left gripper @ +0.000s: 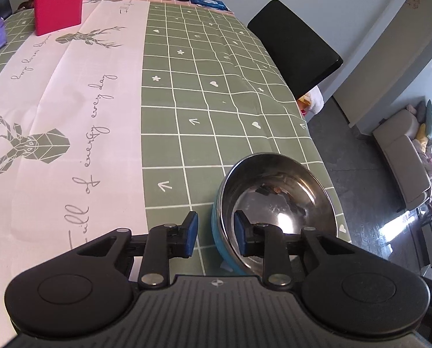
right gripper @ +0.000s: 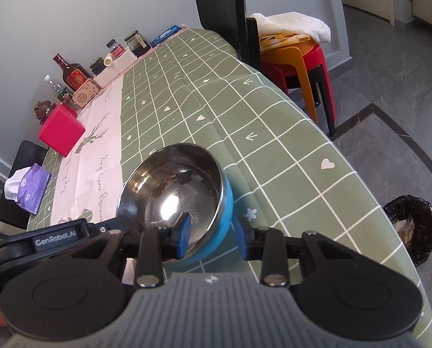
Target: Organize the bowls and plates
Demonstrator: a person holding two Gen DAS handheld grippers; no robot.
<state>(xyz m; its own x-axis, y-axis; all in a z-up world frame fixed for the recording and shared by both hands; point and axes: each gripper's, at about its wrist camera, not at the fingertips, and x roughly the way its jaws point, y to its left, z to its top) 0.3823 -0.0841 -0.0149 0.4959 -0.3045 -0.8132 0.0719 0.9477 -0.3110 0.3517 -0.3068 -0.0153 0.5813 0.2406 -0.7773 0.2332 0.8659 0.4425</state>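
My left gripper [left gripper: 216,233] straddles the near rim of the steel bowl with the blue outer shell [left gripper: 276,203], one blue pad inside, one outside, not visibly pressing. My right gripper [right gripper: 213,236] straddles the same bowl's opposite rim, also unclamped. The bowl sits near the edge of the green checked tablecloth [left gripper: 216,101]. A black chair [left gripper: 294,46] and red box [left gripper: 57,3] stand well apart.

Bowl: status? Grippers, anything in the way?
Left gripper and right gripper each straddle the rim of the steel bowl, one finger inside, pads not visibly clamped. Bowl near the table edge. Nothing in the way.
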